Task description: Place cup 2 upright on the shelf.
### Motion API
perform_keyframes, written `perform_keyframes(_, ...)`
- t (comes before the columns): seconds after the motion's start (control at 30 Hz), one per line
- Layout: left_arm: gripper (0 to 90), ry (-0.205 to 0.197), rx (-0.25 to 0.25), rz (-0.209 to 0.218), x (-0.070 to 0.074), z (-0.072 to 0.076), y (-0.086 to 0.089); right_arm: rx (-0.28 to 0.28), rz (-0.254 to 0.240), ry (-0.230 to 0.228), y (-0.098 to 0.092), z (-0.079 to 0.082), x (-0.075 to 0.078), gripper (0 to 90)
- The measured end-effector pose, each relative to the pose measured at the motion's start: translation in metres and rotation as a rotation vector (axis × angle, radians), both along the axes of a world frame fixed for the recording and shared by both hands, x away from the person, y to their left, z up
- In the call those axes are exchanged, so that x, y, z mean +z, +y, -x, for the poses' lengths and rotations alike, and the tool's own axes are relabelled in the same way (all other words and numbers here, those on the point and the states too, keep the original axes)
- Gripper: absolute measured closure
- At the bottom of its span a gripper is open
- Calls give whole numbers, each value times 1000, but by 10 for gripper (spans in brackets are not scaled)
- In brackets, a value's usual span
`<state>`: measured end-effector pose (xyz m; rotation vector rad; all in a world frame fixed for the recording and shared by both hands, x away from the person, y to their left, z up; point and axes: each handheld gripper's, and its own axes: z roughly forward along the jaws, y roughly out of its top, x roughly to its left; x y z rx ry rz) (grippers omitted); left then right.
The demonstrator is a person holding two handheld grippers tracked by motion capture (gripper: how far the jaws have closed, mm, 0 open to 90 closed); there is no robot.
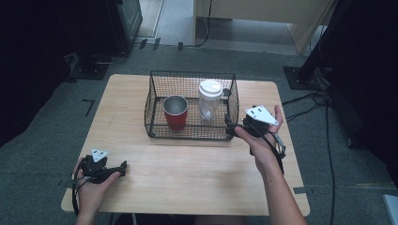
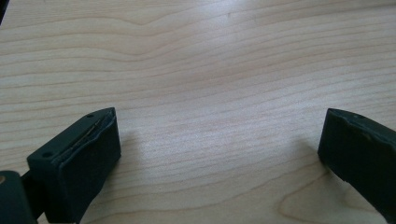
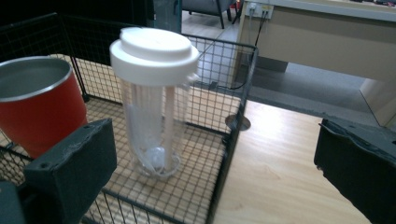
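Left gripper (image 1: 123,167) low over the near left corner of the light wooden table (image 1: 187,164), held in the person's left hand (image 1: 91,187). Jaws spread wide in the left gripper view, released, with bare wood grain between the two black pads (image 2: 88,158) and nothing touching either one.

Right gripper (image 1: 228,126) at the right end of the black wire-mesh basket (image 1: 155,126), held in the person's right hand (image 1: 263,140), grey three-cornered plate on top. Jaws wide apart here too, released, gripping nothing. Seen along those jaws: basket's near right corner post (image 3: 233,135) rising between the two pads (image 3: 79,163), one pad on the inside of the basket, the other (image 3: 359,163) outside over bare tabletop. No contact with the wire that can be made out.

Ahead of the inside pad, well within the span of the open jaws: tall clear plastic tumbler with a white lid (image 3: 154,93), upright on the mesh floor, a pale straw or stirrer visible through the wall. Beyond that same pad, further toward the basket's middle: red metal cup with a bare steel rim and lining (image 3: 37,102), upright, open, just beside the tumbler but apart from it.

From the high view, both vessels standing side by side inside the basket, cup toward the left gripper's side, tumbler nearer the right gripper's fingertips.
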<state>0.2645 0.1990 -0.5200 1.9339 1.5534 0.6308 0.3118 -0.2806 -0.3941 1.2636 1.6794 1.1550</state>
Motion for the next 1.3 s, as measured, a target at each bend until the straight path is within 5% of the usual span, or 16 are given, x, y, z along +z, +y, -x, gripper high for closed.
perform_keyframes(0.7,0,1,-1,-1,0,0,0,-86,-10,45,-47,44,-40,0)
perform_keyframes(1.3,0,1,-1,-1,0,0,0,-162,-26,139,-84,75,-90,0)
